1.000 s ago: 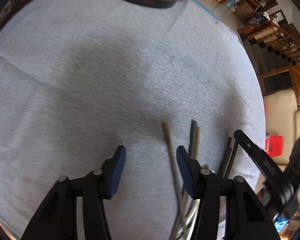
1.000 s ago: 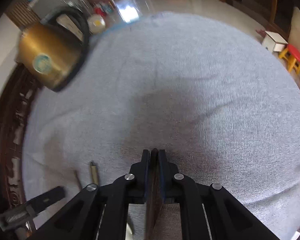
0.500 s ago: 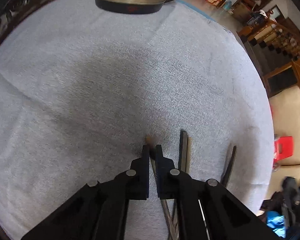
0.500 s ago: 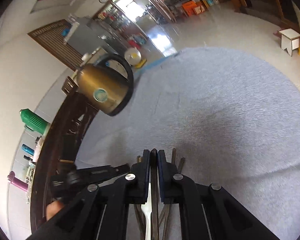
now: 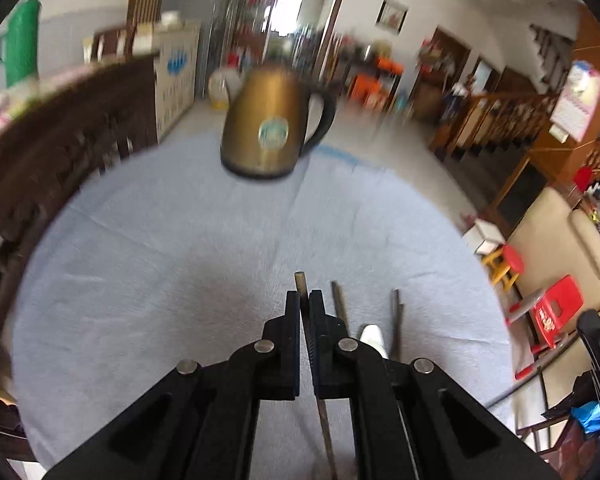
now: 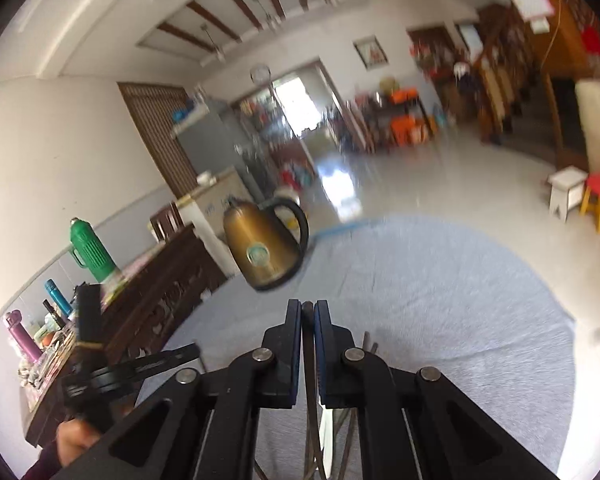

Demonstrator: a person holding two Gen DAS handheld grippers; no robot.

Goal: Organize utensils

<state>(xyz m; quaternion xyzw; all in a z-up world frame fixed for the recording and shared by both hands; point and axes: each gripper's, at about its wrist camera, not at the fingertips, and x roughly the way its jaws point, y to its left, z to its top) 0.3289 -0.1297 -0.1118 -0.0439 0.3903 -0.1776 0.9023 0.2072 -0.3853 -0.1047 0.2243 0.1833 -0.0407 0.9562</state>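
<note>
The left claw [image 5: 305, 300] is gripping a brown chopstick [image 5: 300, 280] above the grey-clothed worktop [image 5: 160, 260]. The right claw [image 6: 308, 310] is pinching a dark utensil handle [image 6: 308, 307]. A gold kettle [image 5: 270, 130] is standing beyond.

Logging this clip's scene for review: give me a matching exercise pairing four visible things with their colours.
Things:
1. kettle
2. tablecloth
3. flask
4. plastic chair

Colours:
A. green
B. red
C. bronze with a black handle
D. pale blue-grey

Pairs: 1-C, 2-D, 3-A, 4-B
</note>
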